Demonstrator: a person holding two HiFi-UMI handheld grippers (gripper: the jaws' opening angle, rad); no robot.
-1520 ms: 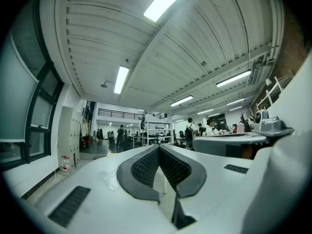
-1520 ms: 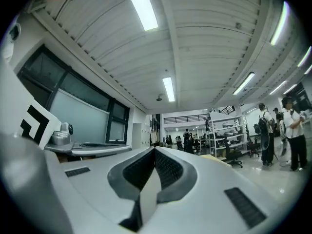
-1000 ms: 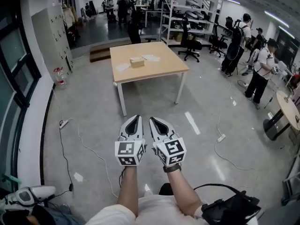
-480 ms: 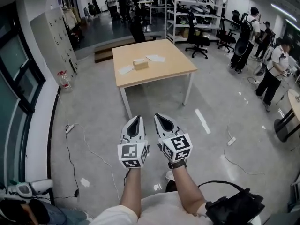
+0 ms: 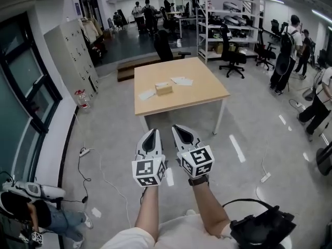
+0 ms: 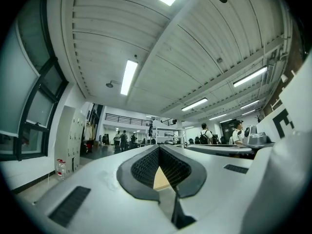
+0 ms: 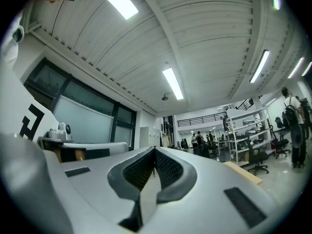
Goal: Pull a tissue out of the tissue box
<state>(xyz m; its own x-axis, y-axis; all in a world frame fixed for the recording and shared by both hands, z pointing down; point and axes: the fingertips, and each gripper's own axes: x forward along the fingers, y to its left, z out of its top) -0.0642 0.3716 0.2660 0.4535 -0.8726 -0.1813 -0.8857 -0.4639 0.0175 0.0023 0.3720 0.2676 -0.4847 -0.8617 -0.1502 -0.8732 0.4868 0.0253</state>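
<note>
Wooden table, small tan tissue box

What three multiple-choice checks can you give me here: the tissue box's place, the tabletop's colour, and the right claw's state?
1. Where is the tissue box?
A. on the floor
B. on the table
C. on a chair

2. What colour is the tabletop?
A. light wood
B. black
C. blue

3. How is the right claw?
A. open wide
B. shut on a tissue
C. shut, empty

Answers: 1 B, the box sits on the tabletop, well away from the floor. 2 A, the top is pale wood. 3 C, its jaws meet with nothing between them.
</note>
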